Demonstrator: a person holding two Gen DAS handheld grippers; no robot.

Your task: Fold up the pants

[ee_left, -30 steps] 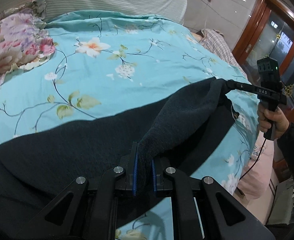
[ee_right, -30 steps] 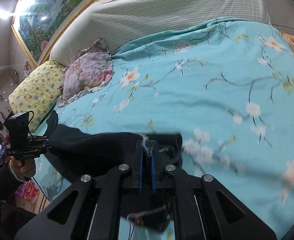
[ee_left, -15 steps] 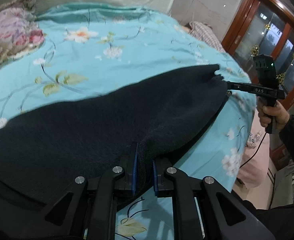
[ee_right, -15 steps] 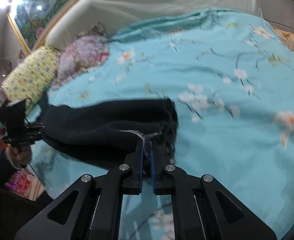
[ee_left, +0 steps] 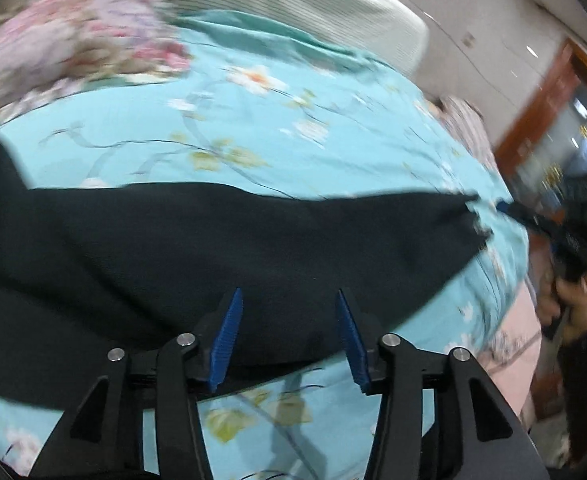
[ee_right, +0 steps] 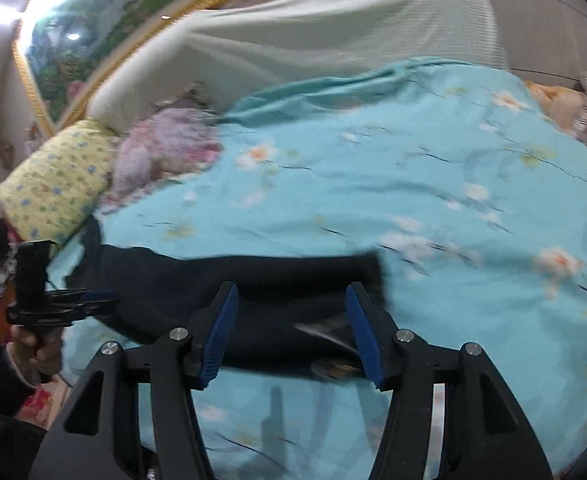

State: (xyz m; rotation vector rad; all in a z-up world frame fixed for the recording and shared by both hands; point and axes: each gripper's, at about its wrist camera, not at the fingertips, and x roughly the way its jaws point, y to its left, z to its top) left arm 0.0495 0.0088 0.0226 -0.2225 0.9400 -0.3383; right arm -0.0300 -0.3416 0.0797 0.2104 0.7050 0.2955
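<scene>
Item: pants [ee_left: 253, 248], dark knit, one piece. Location: laid flat on the bed [ee_left: 293, 140], on a turquoise floral cover, near its front edge.

Left to right, left wrist view:
- Floral pillow [ee_left: 77, 40], far left, at the head of the bed, well apart from the garment.
- Pants, long axis running side to side across the view, one end off the left edge, the other tapering to the right.
- Left hand-held gripper [ee_left: 289, 340], jaws spread wide, holding nothing; the near edge of the cloth lies directly ahead, between the two blue pads [ee_left: 225, 340].
- Right hand-held gripper [ee_left: 541, 220], far right, just beside the garment's right end; blurred.

Left to right, right wrist view:
- Left hand-held gripper [ee_right: 65, 300], at the garment's left end.
- Yellow pillow [ee_right: 53, 184], behind it.
- Pants [ee_right: 233, 280], same side-to-side axis, right end squared off.
- Right hand-held gripper [ee_right: 291, 332], jaws wide apart, empty, cloth edge just ahead.

Judgement: each hand-held gripper stands nearest its own end of the long axis; a next fold likely brings one end toward the other along that axis.
</scene>
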